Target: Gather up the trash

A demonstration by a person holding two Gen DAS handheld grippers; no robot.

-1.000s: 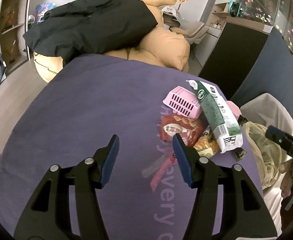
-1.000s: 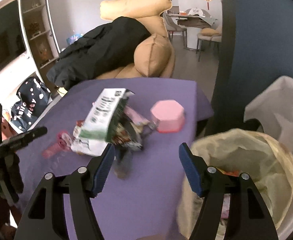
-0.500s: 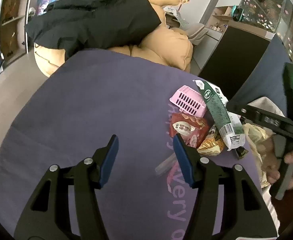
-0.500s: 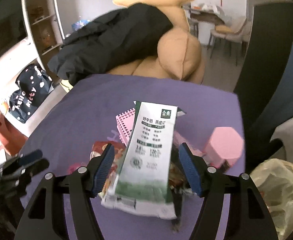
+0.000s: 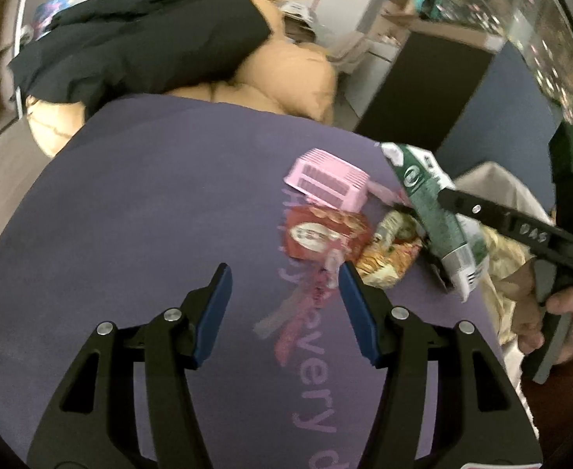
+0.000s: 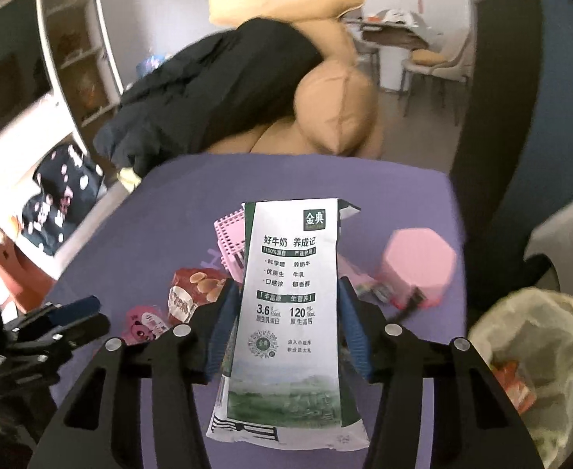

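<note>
Left wrist view. A table under a purple cloth [image 5: 149,203] with pale lettering fills the frame. Behind it stands a tan sofa [image 5: 294,74] with a black coat [image 5: 141,43] thrown over it; a dark cabinet and a glass case stand at upper right. The left gripper [image 5: 284,301] hangs over bare cloth, jaws parted, nothing between them. Just beyond its right finger lies a pink wrapper strip [image 5: 306,301], then a red snack packet [image 5: 321,230], a yellow-orange snack bag [image 5: 388,258] and a pink slotted basket [image 5: 327,183]. Only this view shows the right gripper from the side: a hand [image 5: 552,308] holds its black body, and its finger lies against the green-and-white milk carton [image 5: 434,215]. The carton runs from upper left to lower right here, folded top toward the sofa.

Right wrist view. The same cloth [image 6: 384,191], sofa and coat, plus curved white shelving [image 6: 71,51] at left and a dining table with chairs behind. The right gripper [image 6: 286,312] has just been closing; its blue pads [image 6: 224,312] now press both sides of the carton [image 6: 290,305], which is grasped. The carton's long axis lies along the fingers, printed face up, top pointing away from the camera. Only here appear a pink hexagonal box [image 6: 419,262], a bin lined with a yellowish bag [image 6: 536,351] at lower right, and a spotted dark bag [image 6: 56,195] on the floor. The left gripper [image 6: 63,312] shows at left.
</note>
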